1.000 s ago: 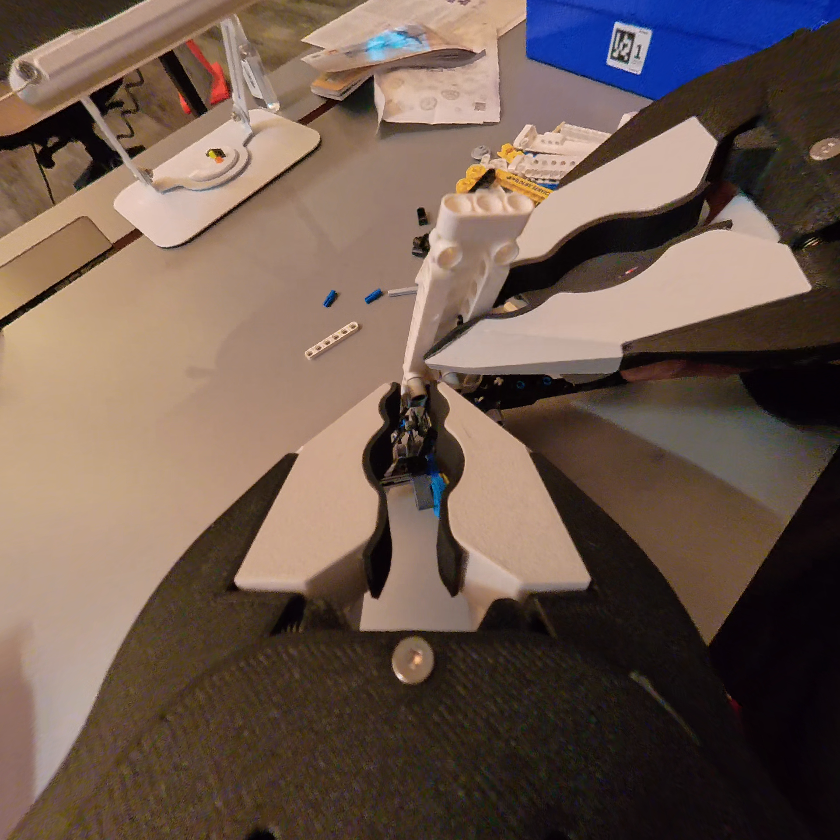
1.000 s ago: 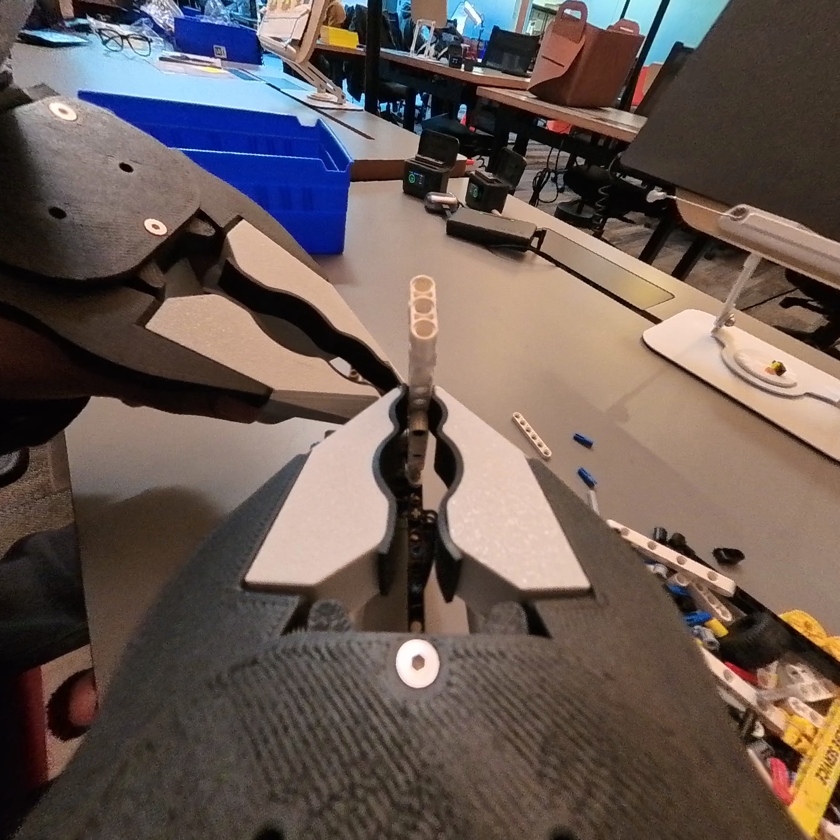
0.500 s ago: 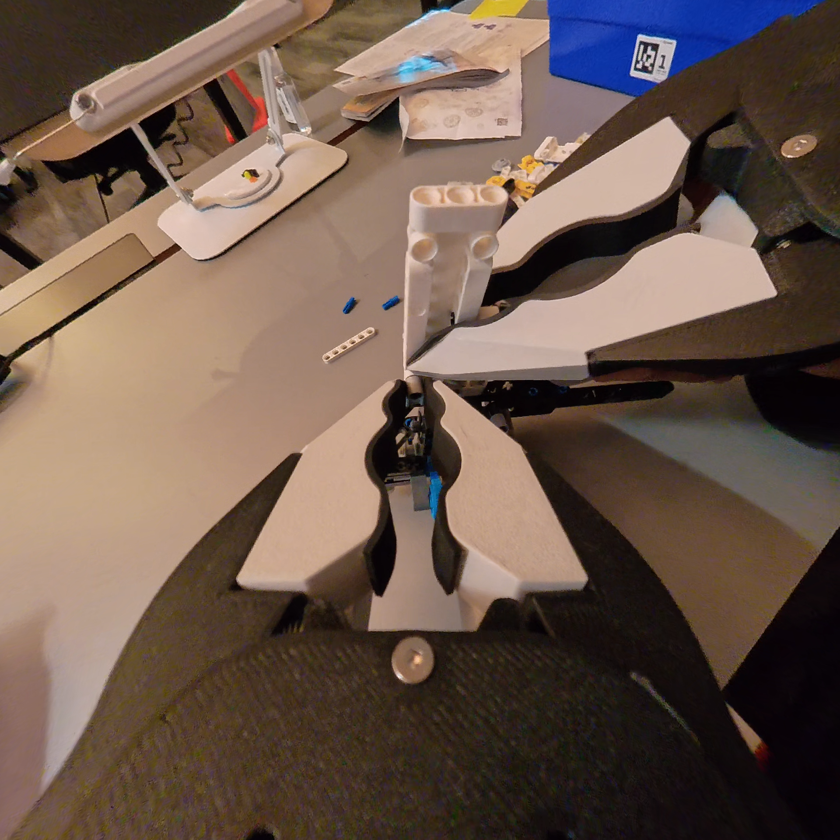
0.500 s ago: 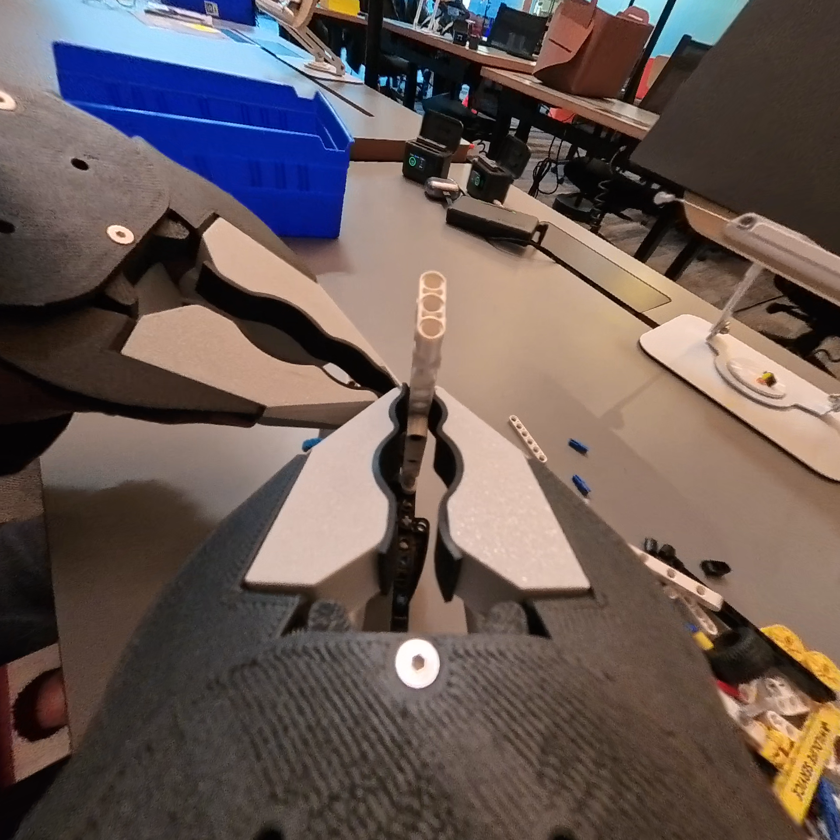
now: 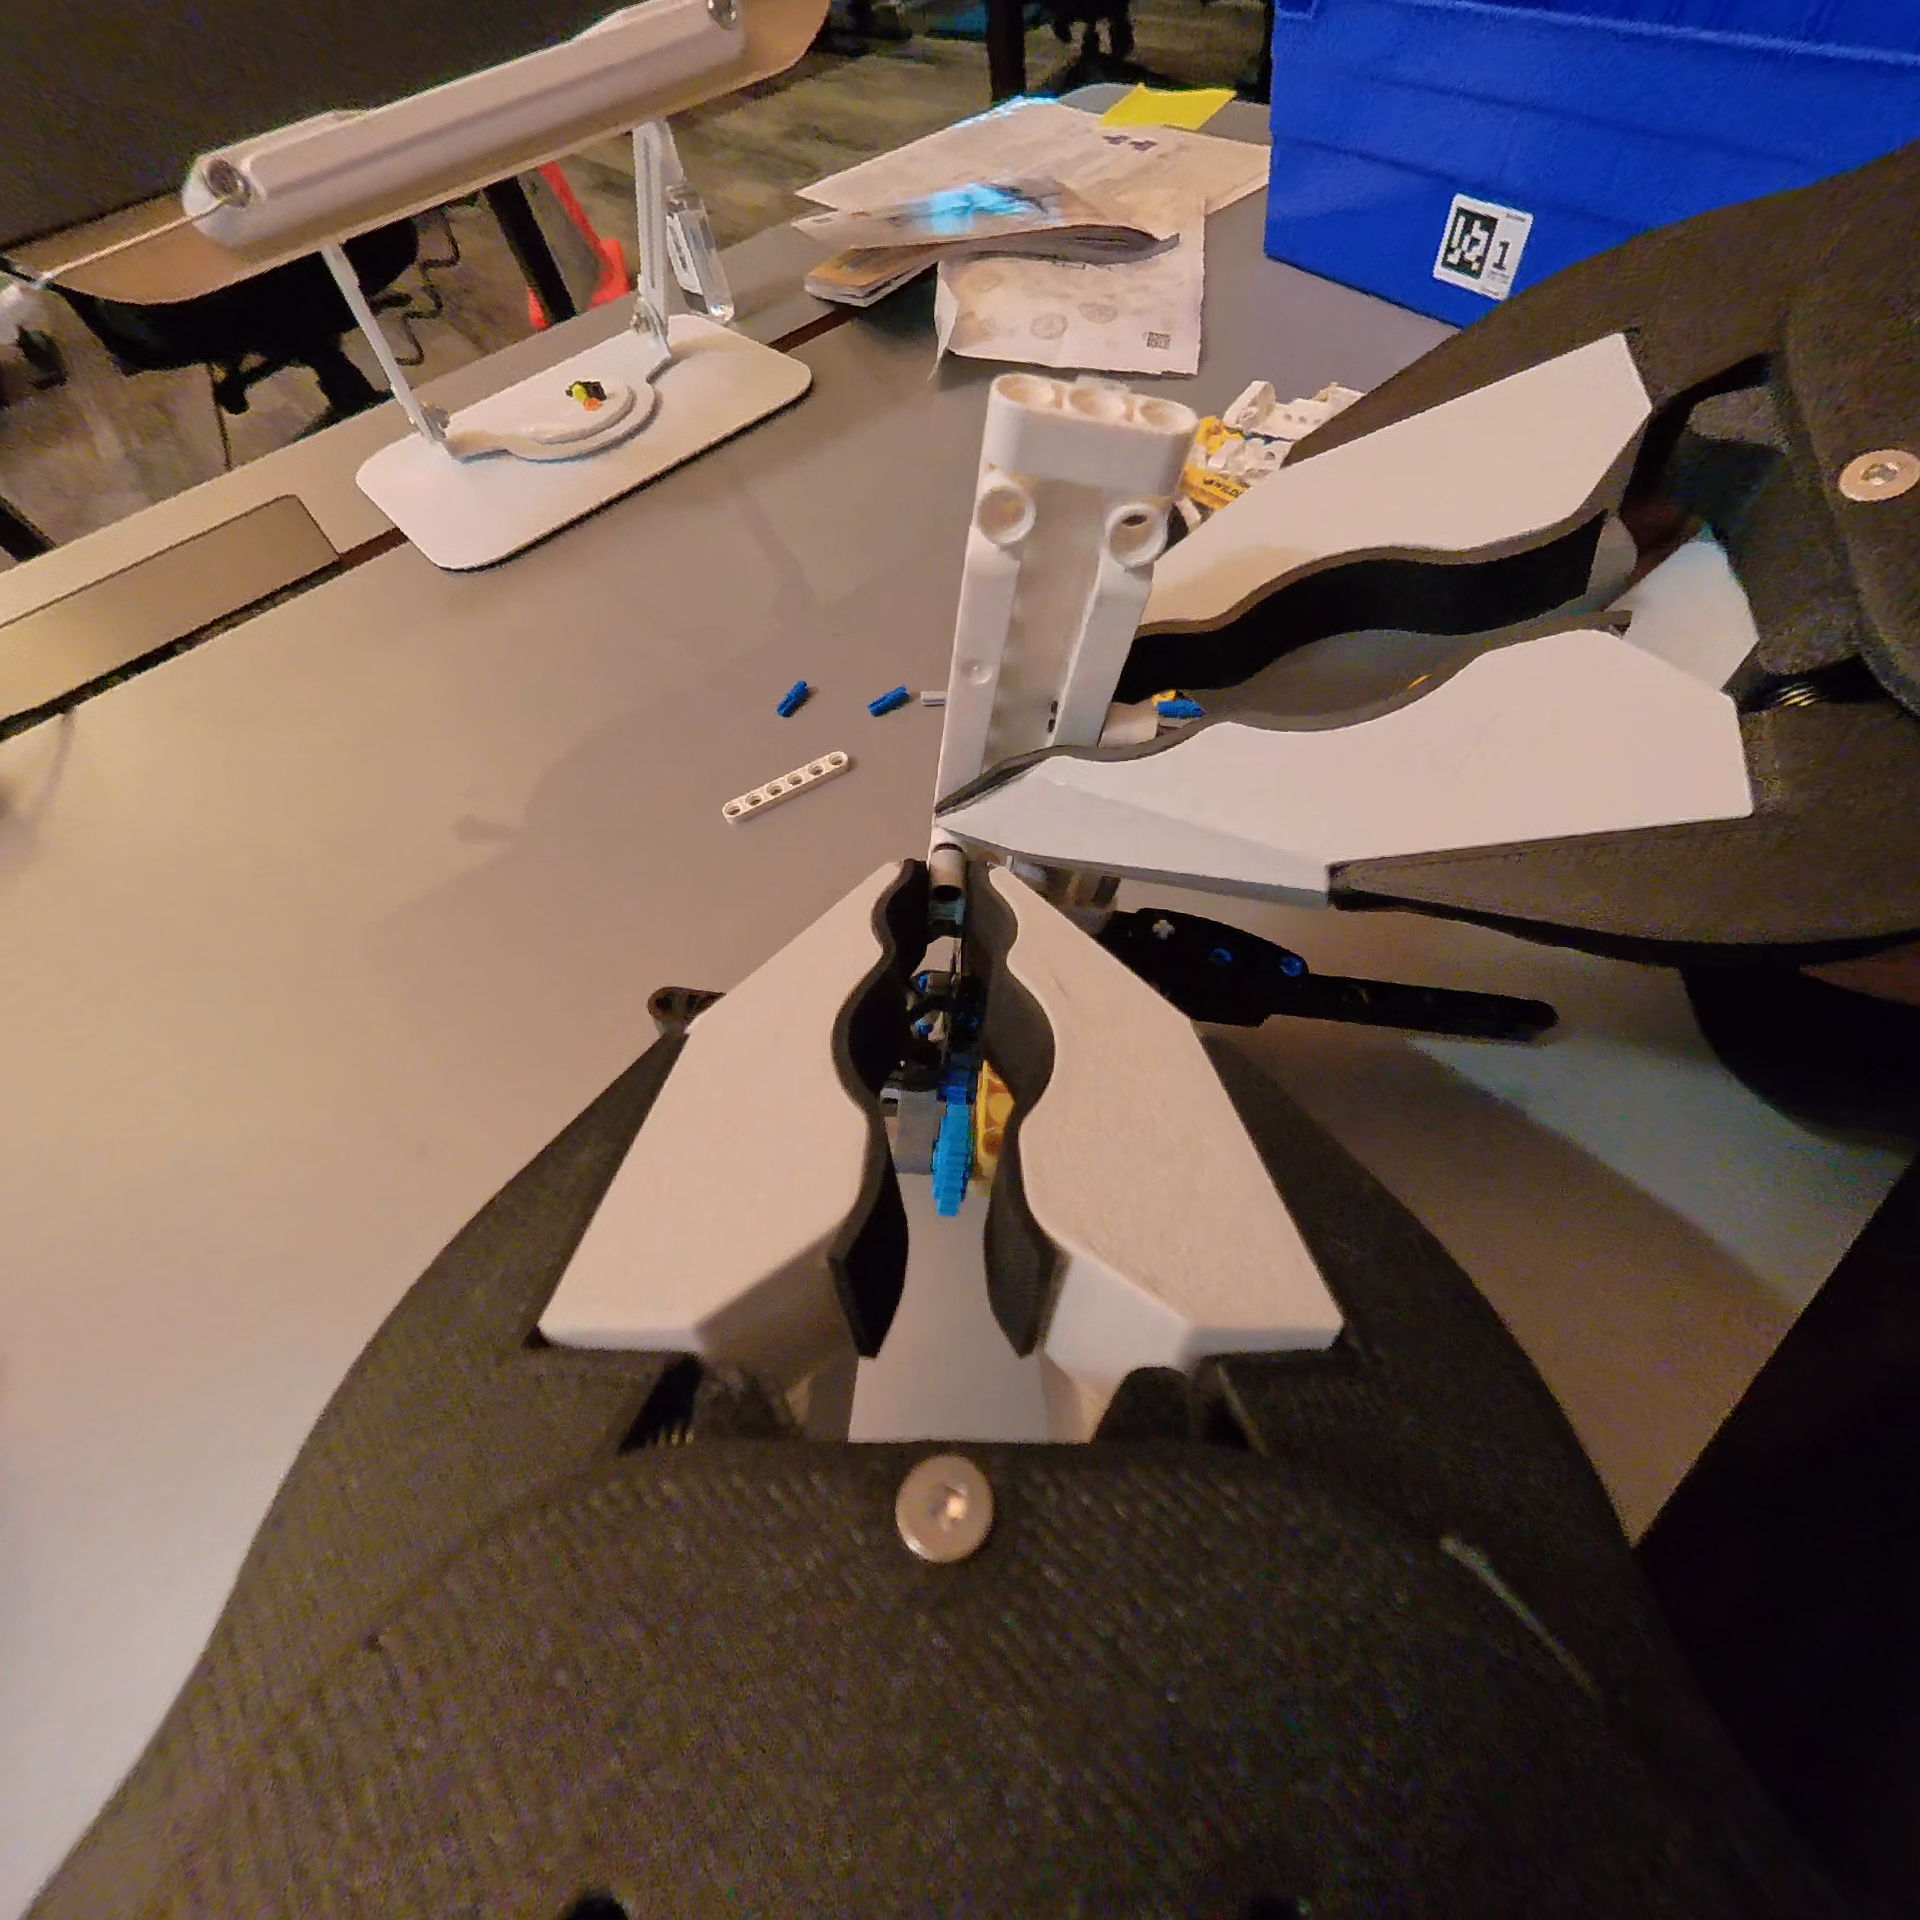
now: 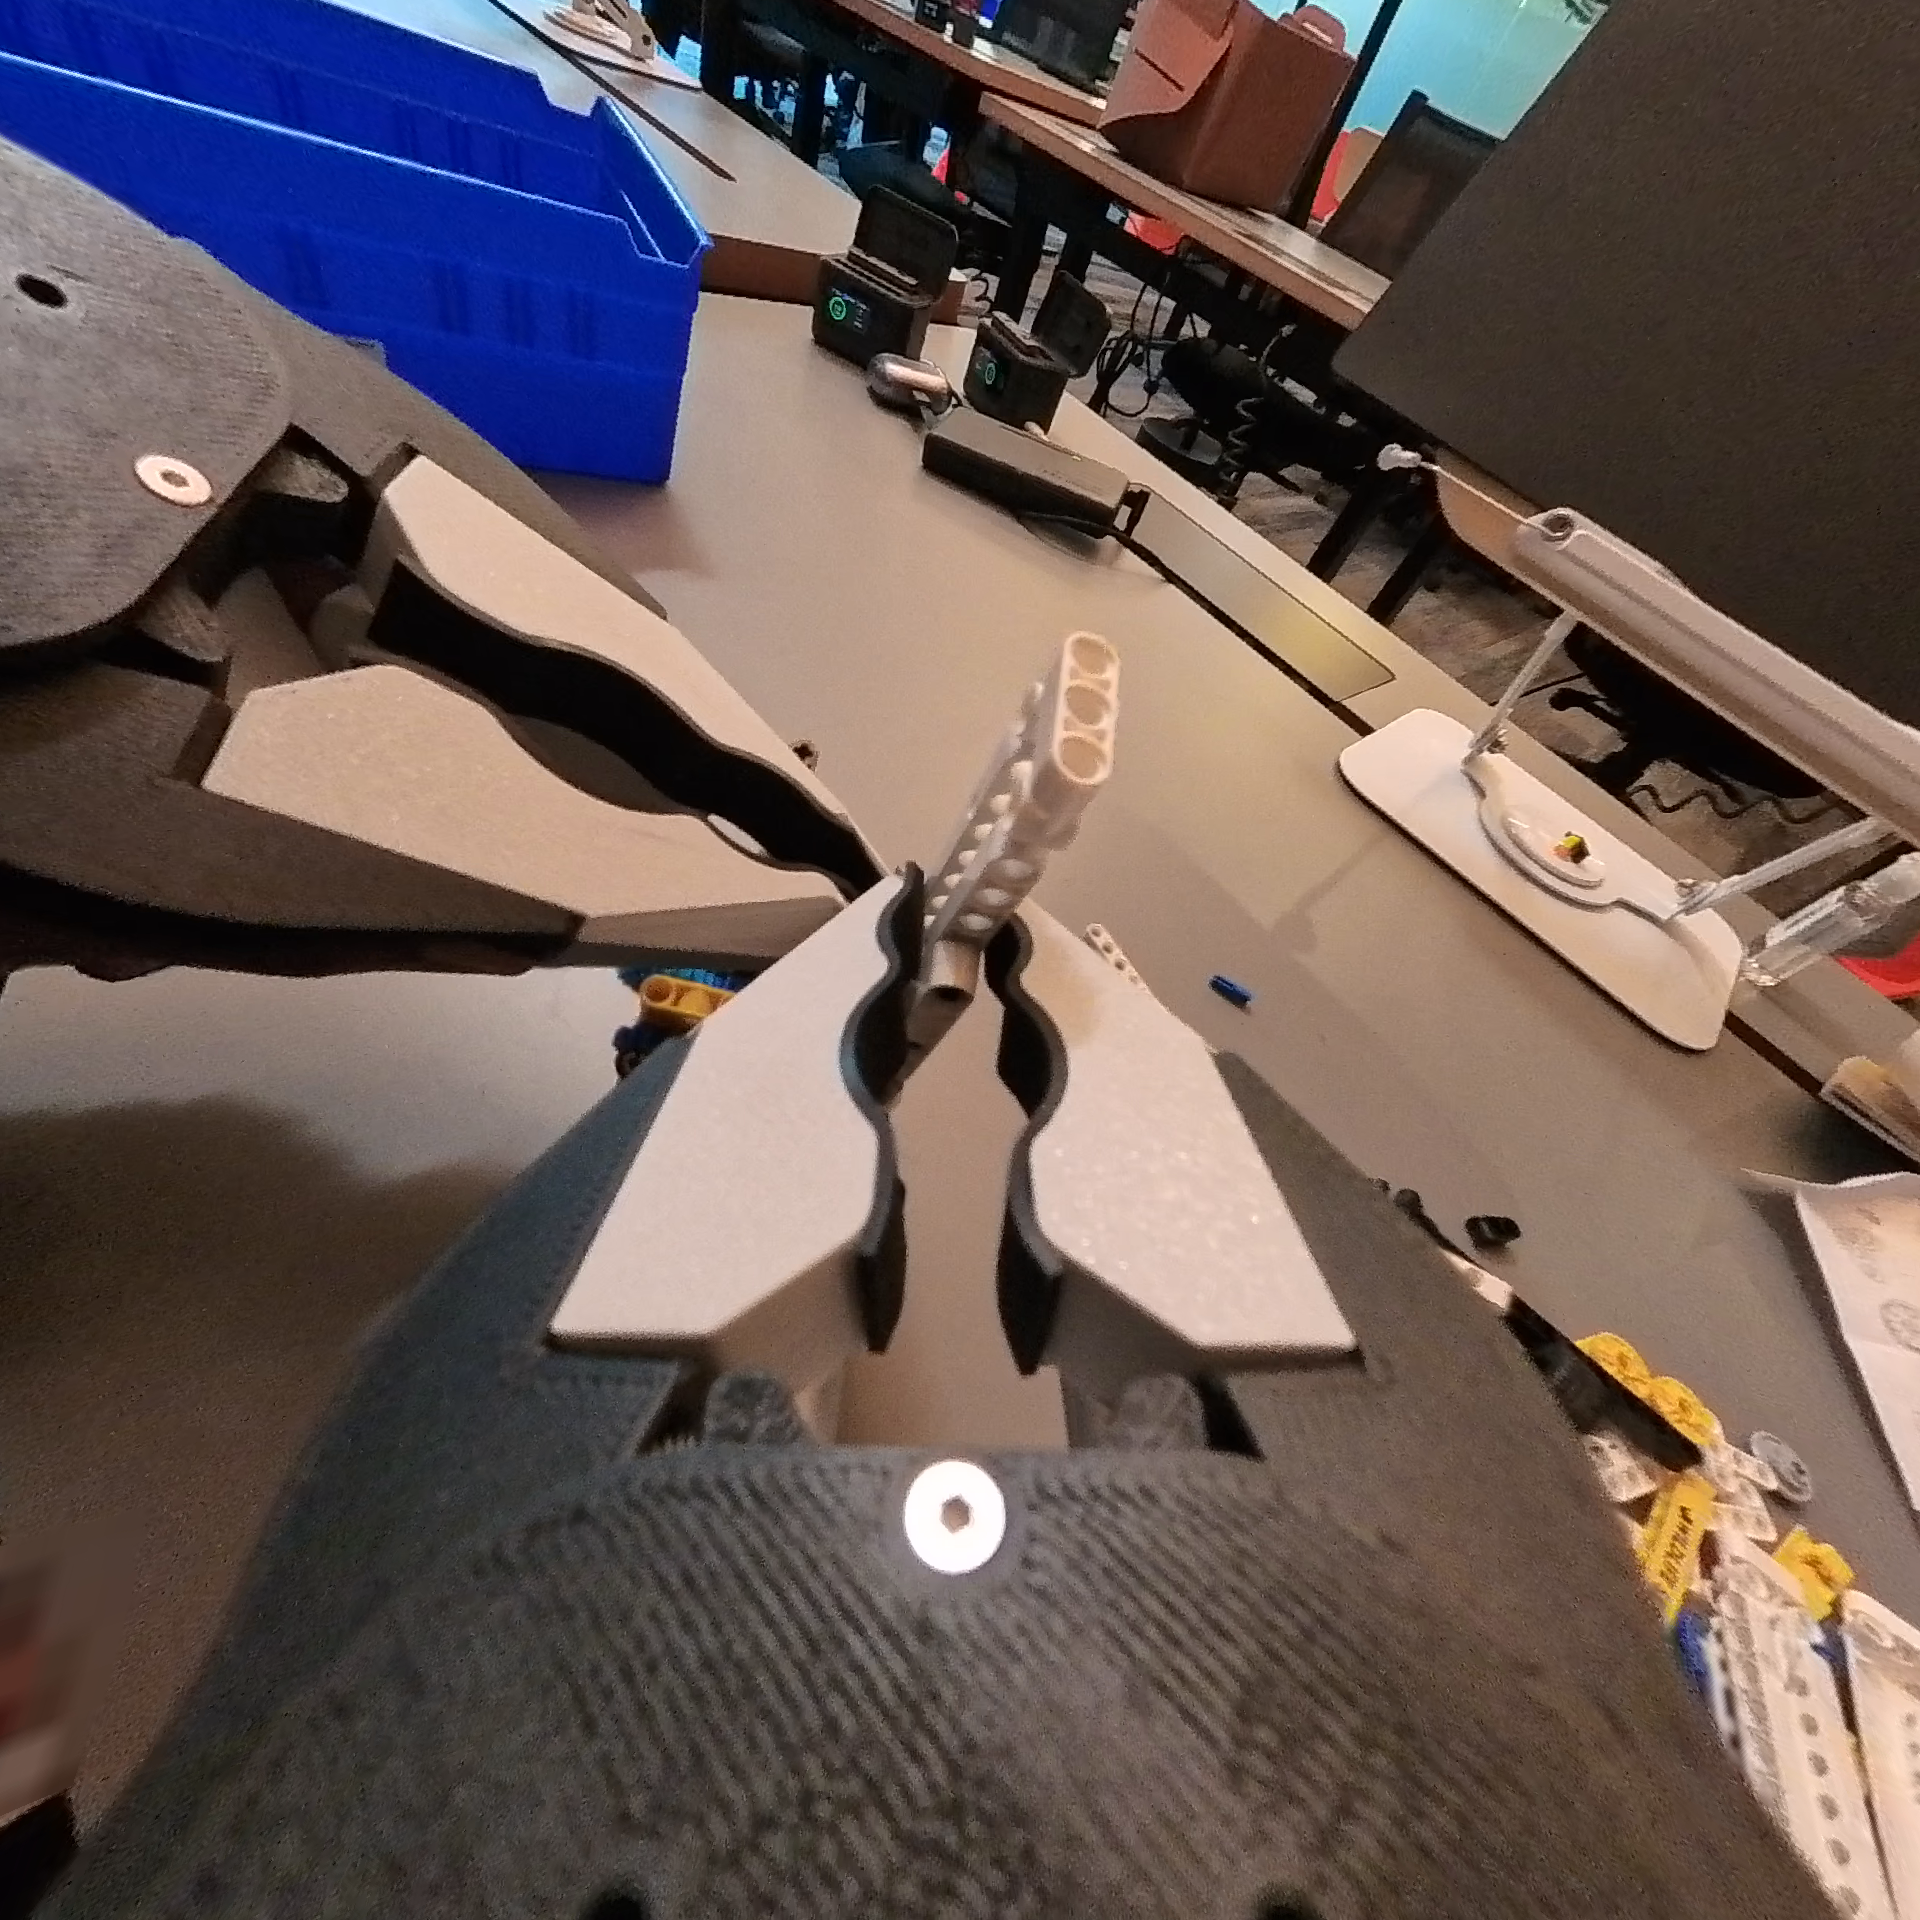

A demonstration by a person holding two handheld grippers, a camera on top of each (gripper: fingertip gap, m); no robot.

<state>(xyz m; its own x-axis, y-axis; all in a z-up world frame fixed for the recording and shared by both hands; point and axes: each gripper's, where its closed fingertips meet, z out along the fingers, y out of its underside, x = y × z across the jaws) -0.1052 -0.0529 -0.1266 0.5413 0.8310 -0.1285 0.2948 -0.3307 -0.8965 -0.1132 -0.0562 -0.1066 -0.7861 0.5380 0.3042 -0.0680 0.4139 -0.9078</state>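
The white toy beam (image 5: 1049, 582) stood up off a small grey, blue and yellow brick build (image 5: 951, 1091), held above the worktop (image 5: 416, 935). The left gripper (image 5: 945, 883) had its 2 fingers clamped on that build. The right gripper (image 6: 956, 914) was parted around the beam's base, 1 pad touching and a gap at the other. With only 1 firm hold, the beam could likely tip or snap off and drop among the loose parts (image 6: 1714, 1507).

Both wrist views face crosswise, close over one grey desk (image 5: 312, 935).
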